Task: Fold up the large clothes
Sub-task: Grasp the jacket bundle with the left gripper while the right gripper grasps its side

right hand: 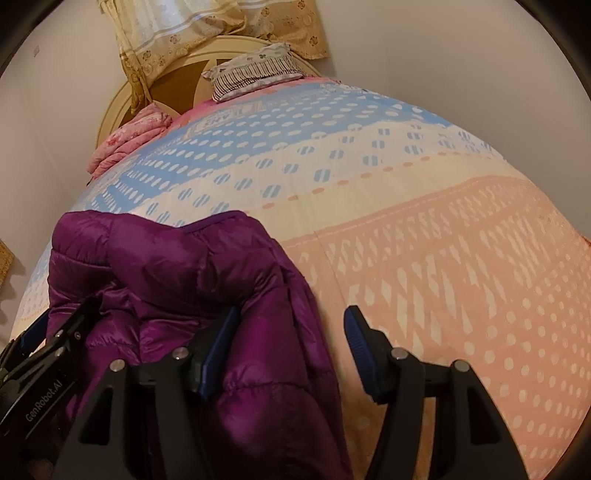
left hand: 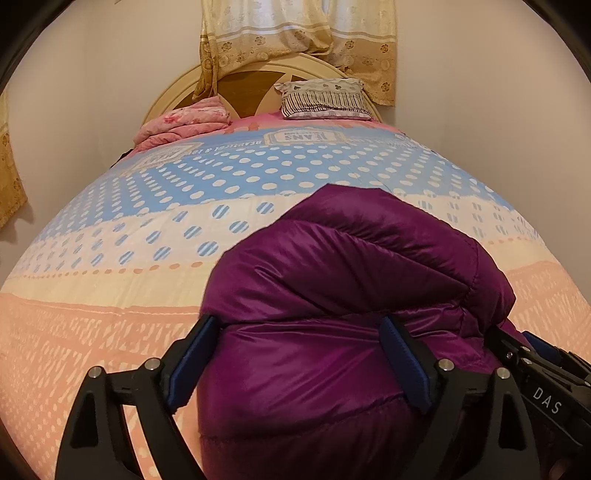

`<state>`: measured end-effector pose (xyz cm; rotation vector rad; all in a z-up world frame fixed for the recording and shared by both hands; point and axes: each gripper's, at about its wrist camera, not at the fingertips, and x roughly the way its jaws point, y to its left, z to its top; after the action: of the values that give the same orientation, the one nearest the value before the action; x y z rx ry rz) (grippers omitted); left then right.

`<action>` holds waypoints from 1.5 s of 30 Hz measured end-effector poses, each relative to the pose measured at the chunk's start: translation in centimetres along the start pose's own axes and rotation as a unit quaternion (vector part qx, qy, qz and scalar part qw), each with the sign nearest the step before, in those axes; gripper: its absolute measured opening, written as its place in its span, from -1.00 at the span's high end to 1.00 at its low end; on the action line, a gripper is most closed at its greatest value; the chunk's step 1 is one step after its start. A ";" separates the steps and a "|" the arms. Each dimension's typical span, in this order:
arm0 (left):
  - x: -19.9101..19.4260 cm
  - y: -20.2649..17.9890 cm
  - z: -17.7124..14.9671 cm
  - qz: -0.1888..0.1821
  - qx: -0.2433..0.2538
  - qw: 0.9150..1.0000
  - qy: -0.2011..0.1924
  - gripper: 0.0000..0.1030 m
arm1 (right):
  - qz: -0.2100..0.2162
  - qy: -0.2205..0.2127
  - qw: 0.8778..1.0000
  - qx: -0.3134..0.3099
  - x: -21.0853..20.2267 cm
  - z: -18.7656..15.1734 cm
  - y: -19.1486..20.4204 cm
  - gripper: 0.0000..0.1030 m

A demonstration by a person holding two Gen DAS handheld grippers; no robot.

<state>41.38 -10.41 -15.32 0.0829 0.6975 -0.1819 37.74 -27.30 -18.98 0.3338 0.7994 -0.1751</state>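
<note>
A purple puffer jacket [left hand: 343, 280] lies bunched on the bed near its front edge; it also shows in the right wrist view [right hand: 177, 273]. My left gripper [left hand: 299, 365] is open, its two blue-padded fingers [left hand: 192, 362] spread wide around a puffy fold of the jacket. My right gripper [right hand: 291, 350] is open, its left finger pad [right hand: 218, 358] against the jacket's right edge, its right pad [right hand: 360, 350] over bare bedspread. The right gripper's body shows at the left wrist view's lower right [left hand: 543, 384]. The left gripper's body shows at the right wrist view's lower left [right hand: 40, 365].
The bedspread [left hand: 110, 332] is pink, cream and dotted blue. A folded pink blanket [left hand: 184, 123] and a striped pillow [left hand: 325, 99] lie by the headboard [left hand: 251, 79]. Curtains [left hand: 295, 33] hang behind. Walls close in on both sides of the bed.
</note>
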 end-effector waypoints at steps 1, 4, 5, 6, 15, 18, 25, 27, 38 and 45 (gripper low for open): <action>0.1 0.0 -0.1 0.001 0.000 1.000 0.000 -0.79 | 0.001 0.000 1.000 0.000 0.1 -0.1 -0.1 -0.23; 0.4 -0.3 -0.3 0.005 0.004 1.000 0.000 -0.83 | 0.002 0.000 1.000 -0.001 0.3 -0.3 -0.2 -0.23; 0.5 -0.4 -0.3 0.005 0.006 1.000 0.001 -0.84 | 0.002 0.001 1.000 -0.002 0.4 -0.4 -0.2 -0.24; 0.7 -0.5 -0.3 0.005 0.007 1.000 0.002 -0.85 | 0.002 0.001 1.000 -0.003 0.5 -0.4 -0.3 -0.24; 1.8 -0.3 -0.6 -0.005 0.003 1.000 0.021 -0.93 | 0.001 0.003 1.000 -0.007 1.0 -0.7 -0.5 -0.26; 2.0 -0.3 -0.7 -0.006 0.002 1.000 0.025 -0.95 | 0.000 0.005 1.000 -0.007 1.1 -0.7 -0.4 -0.26; 2.5 -0.4 -0.9 -0.007 -0.001 1.000 0.029 -0.97 | 0.004 0.014 1.000 -0.003 1.8 -0.8 -0.8 -0.33; 2.5 -0.4 -1.0 -0.007 -0.002 1.000 0.029 -0.97 | 0.007 0.017 1.000 -0.002 2.1 -0.8 -0.9 -0.34; 3.0 -0.6 -1.2 -0.002 0.004 0.999 0.038 -0.98 | 0.013 0.023 1.000 0.003 2.5 -0.8 -1.2 -0.39; 3.4 -0.7 -1.3 -0.001 0.006 0.999 0.045 -0.98 | 0.008 0.025 1.000 -0.002 2.6 -0.8 -1.1 -0.42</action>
<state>42.93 -11.41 -18.50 0.1024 0.7859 -0.1842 38.67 -28.08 -21.66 0.3424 0.8458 -0.1513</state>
